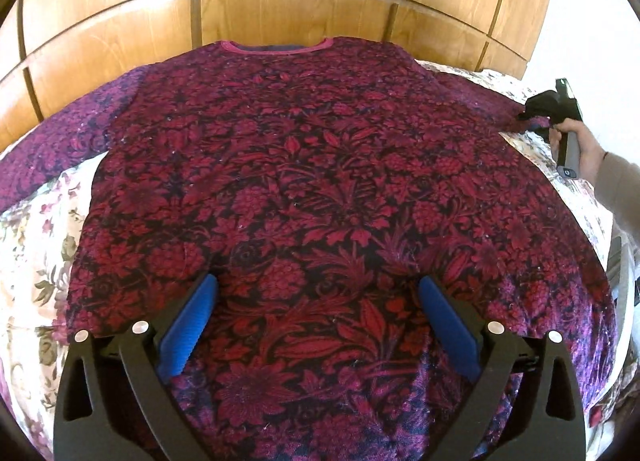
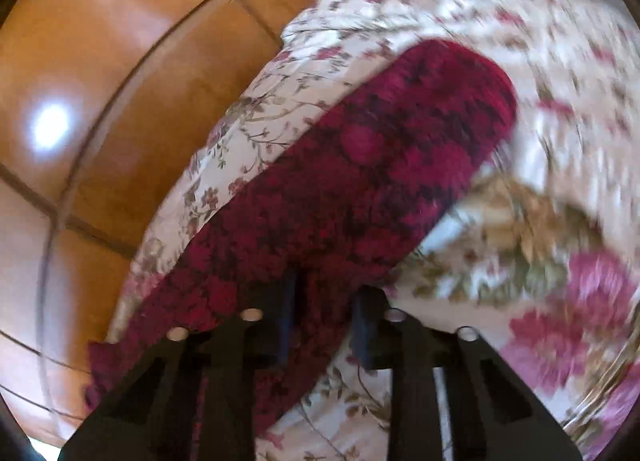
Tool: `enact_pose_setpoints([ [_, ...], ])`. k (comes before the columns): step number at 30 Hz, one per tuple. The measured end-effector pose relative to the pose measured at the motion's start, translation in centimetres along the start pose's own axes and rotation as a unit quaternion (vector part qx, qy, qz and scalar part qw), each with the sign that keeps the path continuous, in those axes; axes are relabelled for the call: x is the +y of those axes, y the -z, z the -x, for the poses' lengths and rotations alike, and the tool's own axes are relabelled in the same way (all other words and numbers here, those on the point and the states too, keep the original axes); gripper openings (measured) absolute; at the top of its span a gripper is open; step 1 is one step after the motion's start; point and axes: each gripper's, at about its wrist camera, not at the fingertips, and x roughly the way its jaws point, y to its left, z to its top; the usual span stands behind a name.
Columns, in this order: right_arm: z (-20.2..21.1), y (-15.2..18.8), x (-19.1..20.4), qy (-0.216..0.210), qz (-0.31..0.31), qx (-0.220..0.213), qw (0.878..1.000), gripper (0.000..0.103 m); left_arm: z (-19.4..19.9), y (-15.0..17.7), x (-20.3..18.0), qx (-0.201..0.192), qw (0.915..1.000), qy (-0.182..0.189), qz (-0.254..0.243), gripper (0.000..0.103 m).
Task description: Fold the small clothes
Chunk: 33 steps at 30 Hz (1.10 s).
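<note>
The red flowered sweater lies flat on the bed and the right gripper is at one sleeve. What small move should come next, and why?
Probably the right gripper should carry the sleeve inward over the body of the sweater. Its fingers appear closed on the sleeve, which still stretches out over the floral bedspread. The body lies flat, and the left gripper hovers open above the hem.

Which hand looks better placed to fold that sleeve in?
Right. The right gripper is closed on the sleeve, while the left gripper hangs open above the sweater hem.
</note>
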Motion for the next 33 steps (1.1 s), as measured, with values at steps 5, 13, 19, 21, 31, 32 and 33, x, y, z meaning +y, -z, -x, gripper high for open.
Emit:
enact_pose_setpoints([
  [5, 3.0, 2.1, 4.6, 0.034, 0.131, -0.041, 0.99, 0.012, 0.1, 0.1, 0.0, -0.002, 1.0, 0.002, 0.002, 0.099],
  [13, 5.5, 7.6, 15.5, -0.028, 0.269, -0.049, 0.962, 0.012, 0.4, 0.2, 0.2, -0.004, 0.9999, 0.01, 0.008, 0.098],
  [19, 5.3, 15.5, 23.4, -0.094, 0.349, -0.002, 0.932, 0.011, 0.8, -0.3, 0.5, 0.013, 0.9995, 0.023, 0.017, 0.099],
  [21, 5.1, 18.3, 25.3, -0.109, 0.375, 0.014, 0.921, 0.011, 1.1, -0.9, 0.9, 0.022, 0.9988, 0.034, 0.029, 0.099],
  [31, 4.5, 28.7, 30.0, -0.135, 0.48, 0.06, 0.865, 0.052, 2.7, -5.5, 6.7, -0.005, 0.9816, 0.088, 0.169, 0.099],
  [32, 4.9, 28.9, 29.8, -0.138, 0.481, 0.056, 0.864, 0.057, 2.7, -6.3, 7.5, -0.015, 0.979, 0.088, 0.183, 0.099],
  [33, 5.6, 29.0, 29.6, -0.142, 0.482, 0.051, 0.863, 0.061, 2.6, -6.8, 7.9, -0.02, 0.9768, 0.09, 0.193, 0.099],
])
